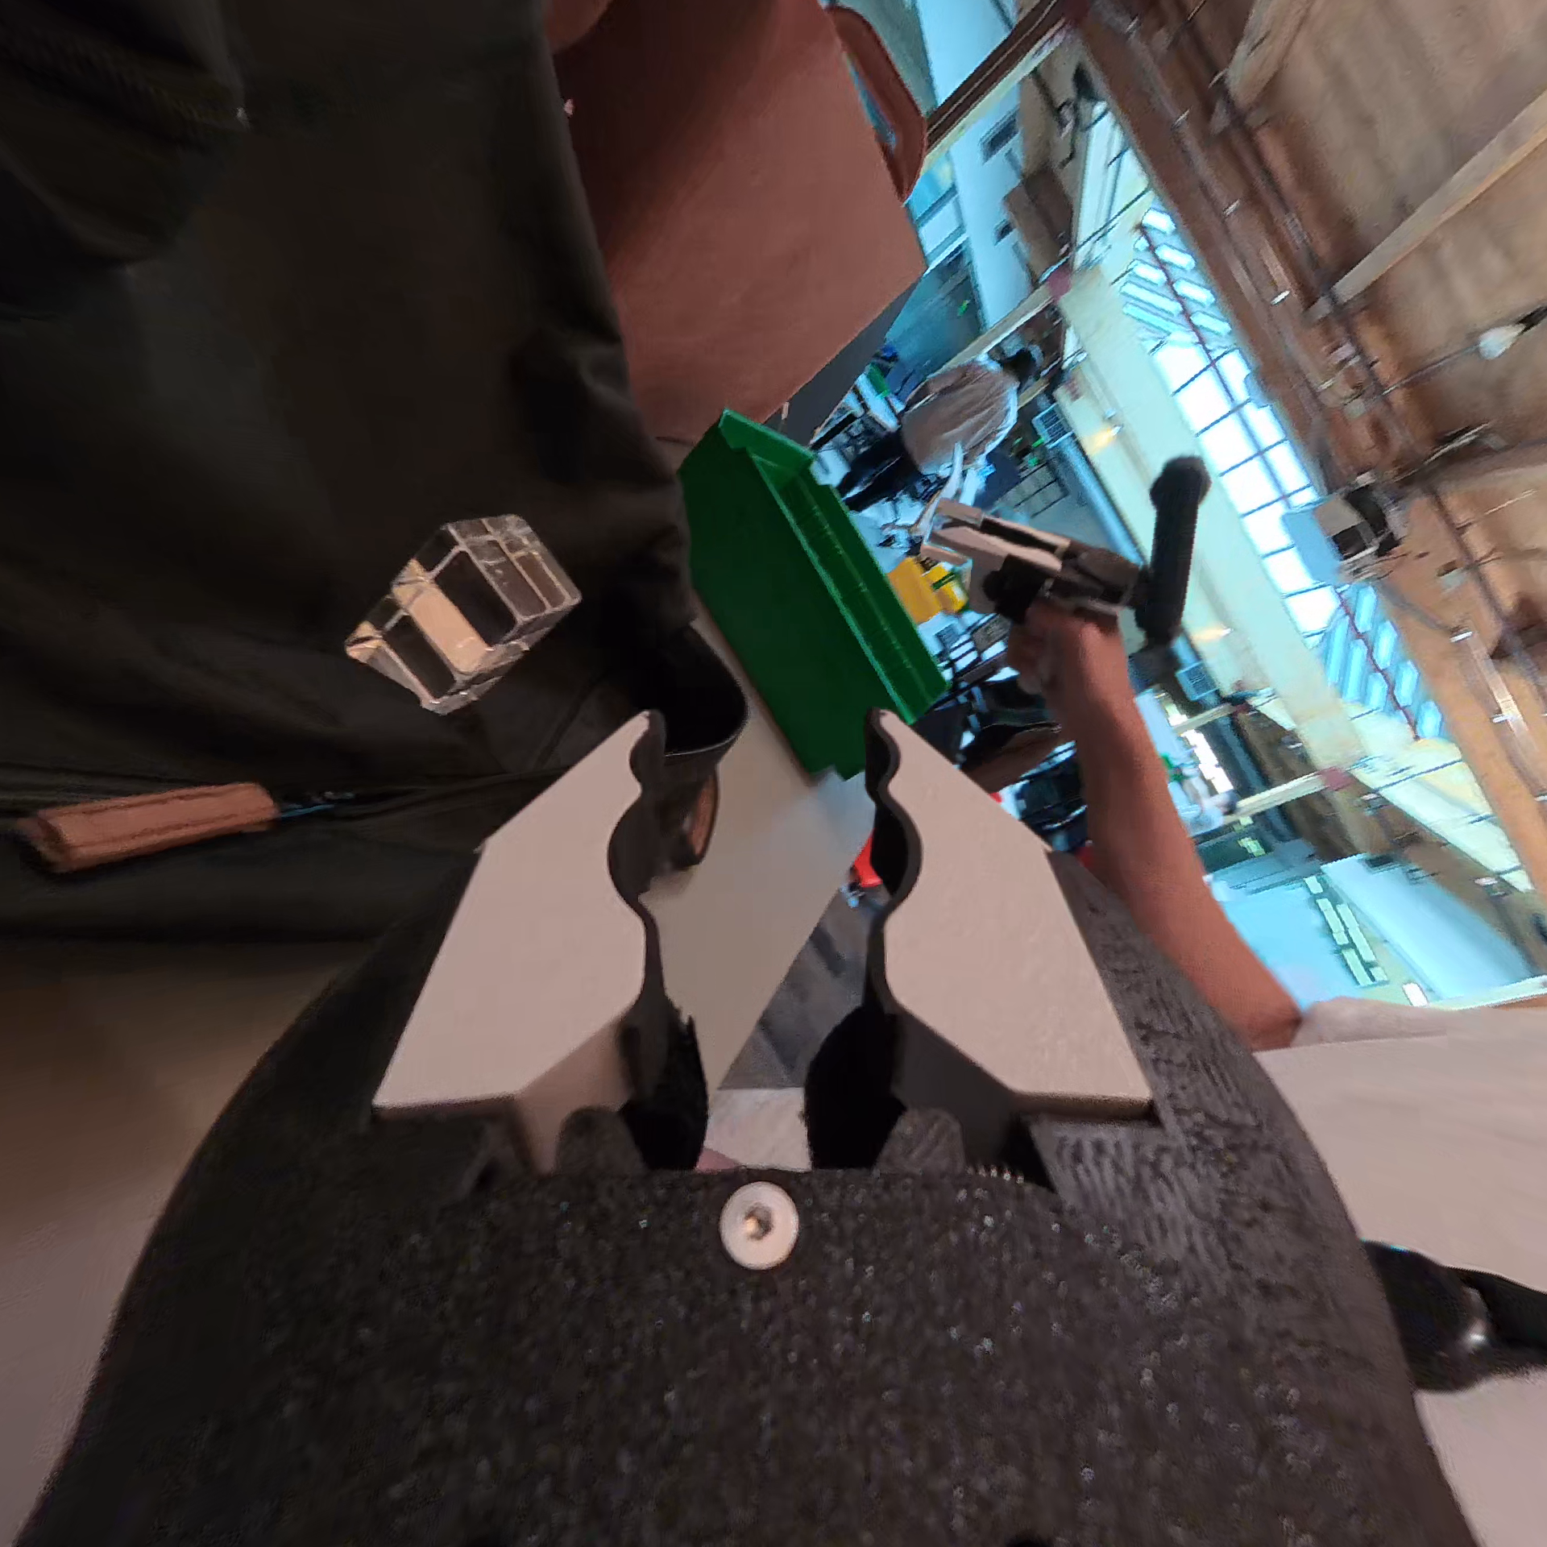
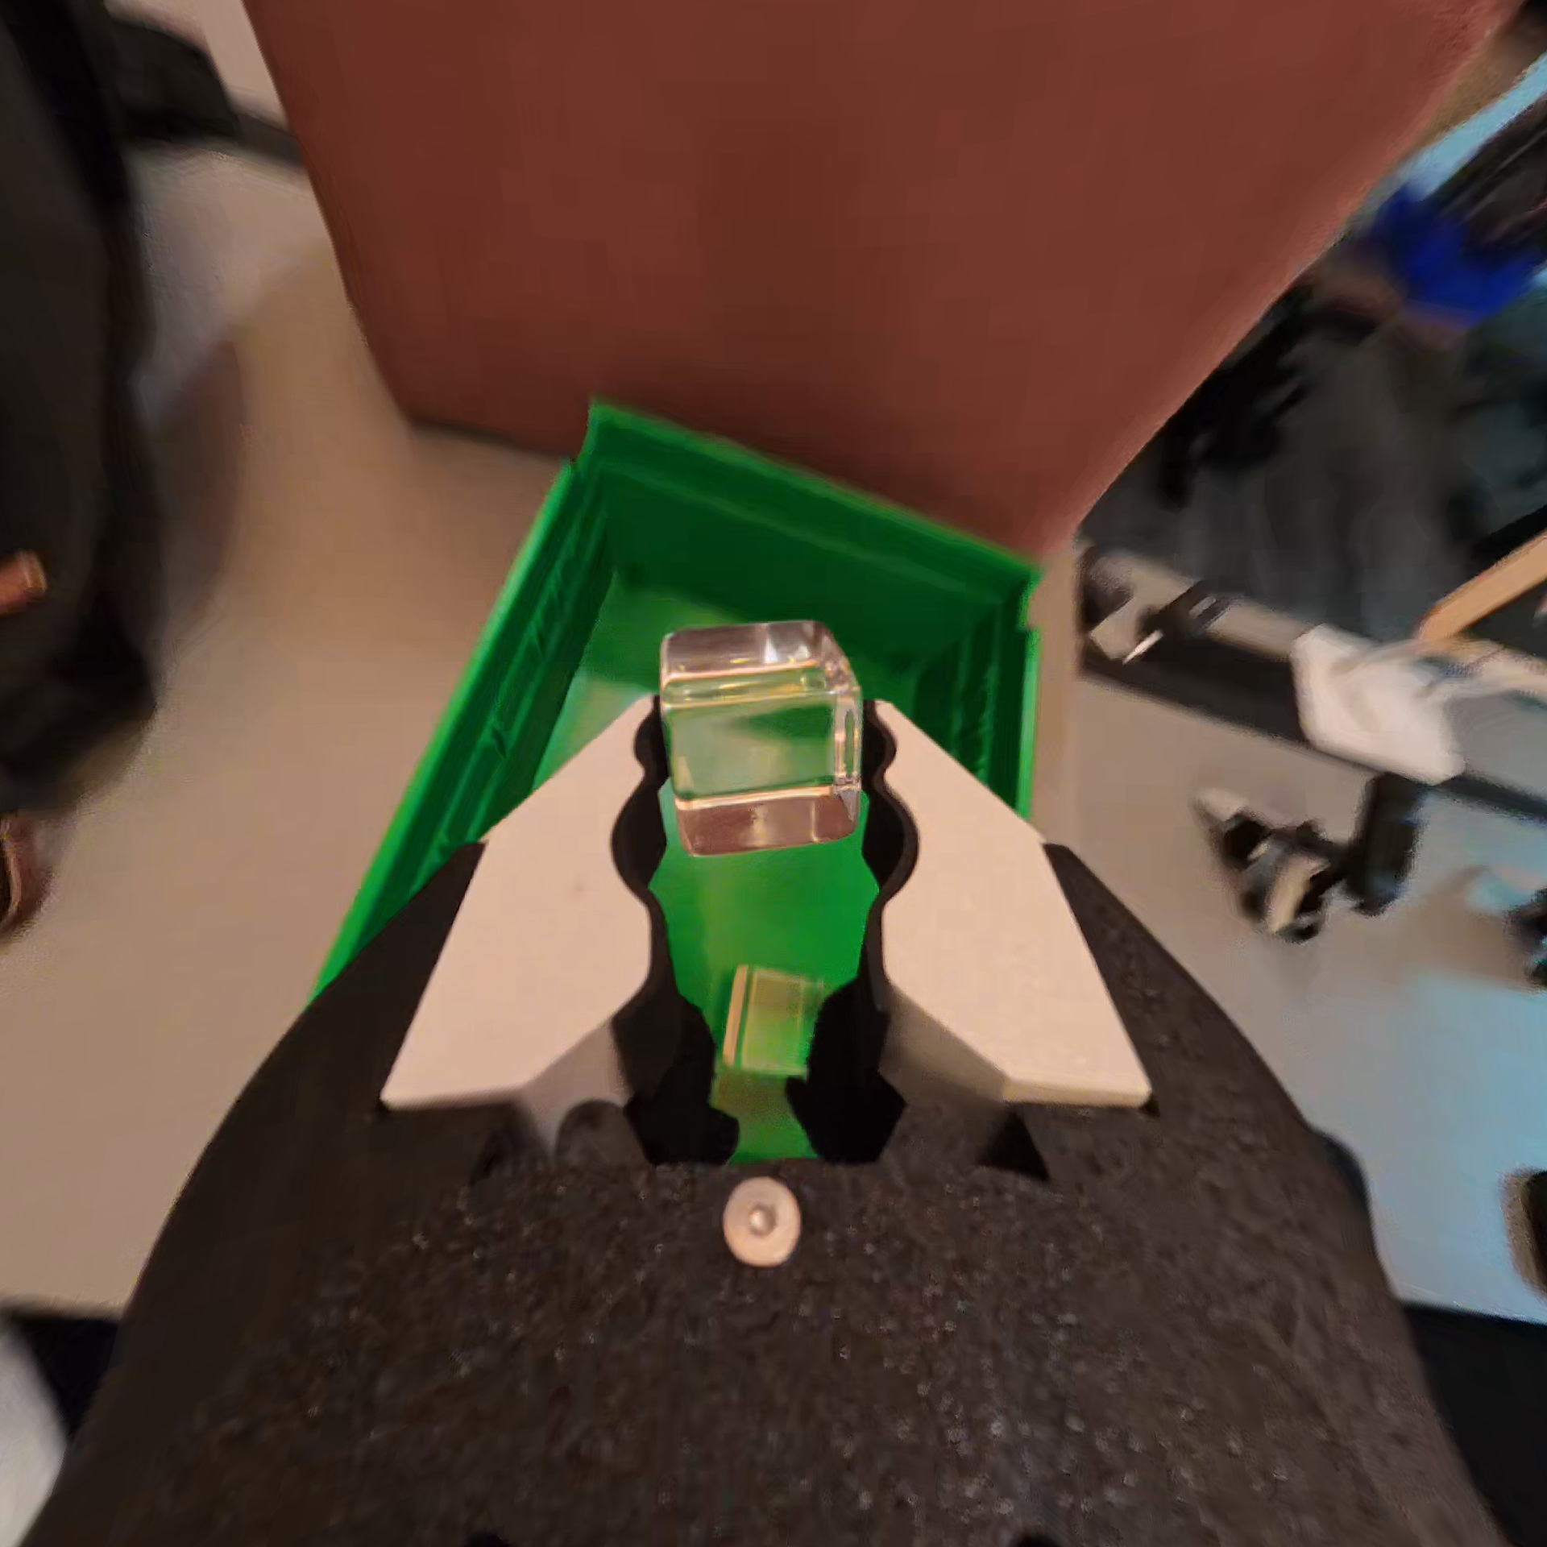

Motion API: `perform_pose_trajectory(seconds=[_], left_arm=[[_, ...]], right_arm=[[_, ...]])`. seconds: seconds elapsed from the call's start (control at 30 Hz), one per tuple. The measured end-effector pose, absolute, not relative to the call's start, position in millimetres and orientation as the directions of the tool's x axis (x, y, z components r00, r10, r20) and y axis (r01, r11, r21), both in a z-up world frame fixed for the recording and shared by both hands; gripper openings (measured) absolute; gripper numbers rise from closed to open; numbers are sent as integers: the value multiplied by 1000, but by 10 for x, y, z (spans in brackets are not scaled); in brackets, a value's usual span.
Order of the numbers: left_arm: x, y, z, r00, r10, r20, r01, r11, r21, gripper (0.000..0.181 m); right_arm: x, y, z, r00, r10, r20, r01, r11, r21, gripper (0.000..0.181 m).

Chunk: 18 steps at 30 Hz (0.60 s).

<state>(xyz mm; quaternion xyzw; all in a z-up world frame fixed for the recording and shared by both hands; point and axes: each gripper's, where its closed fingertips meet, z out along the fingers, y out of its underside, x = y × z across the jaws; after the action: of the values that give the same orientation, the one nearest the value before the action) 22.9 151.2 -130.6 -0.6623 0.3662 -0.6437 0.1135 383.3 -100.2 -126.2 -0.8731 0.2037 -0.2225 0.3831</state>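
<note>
My right gripper (image 2: 762,720) is shut on a clear cube (image 2: 758,737) and holds it above an open green tray (image 2: 519,670). A second clear cube (image 2: 766,1030) lies on the tray floor, seen between the fingers. My left gripper (image 1: 762,737) is open and empty, tilted, over the white table (image 1: 753,879) near the corner of the green tray (image 1: 770,603). Another clear cube (image 1: 465,611) rests on a black bag (image 1: 293,377) to the left of it. The right gripper (image 1: 942,527) shows farther off in the left wrist view, held in a hand beyond the tray.
A brown paper bag (image 2: 753,209) stands right behind the tray; it also shows in the left wrist view (image 1: 737,209). The black bag (image 2: 59,418) lies at the left of the table. Wheeled chair bases (image 2: 1306,871) stand on the floor beyond the table's right edge.
</note>
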Motion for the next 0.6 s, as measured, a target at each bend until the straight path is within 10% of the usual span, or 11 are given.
perform_pose_trajectory(seconds=[0.3, 0.6], left_arm=[[427, 1645, -1703, 159, -901, 403, -466, -428, -774, 50], [835, 1721, -1822, 406, -858, 314, -420, -481, -770, 69]], right_arm=[[3522, -1107, -2808, 997, -51, 57, -46, -996, -71, 44], [3430, -1081, -2925, 998, 20, 55, 25, -996, -82, 63]])
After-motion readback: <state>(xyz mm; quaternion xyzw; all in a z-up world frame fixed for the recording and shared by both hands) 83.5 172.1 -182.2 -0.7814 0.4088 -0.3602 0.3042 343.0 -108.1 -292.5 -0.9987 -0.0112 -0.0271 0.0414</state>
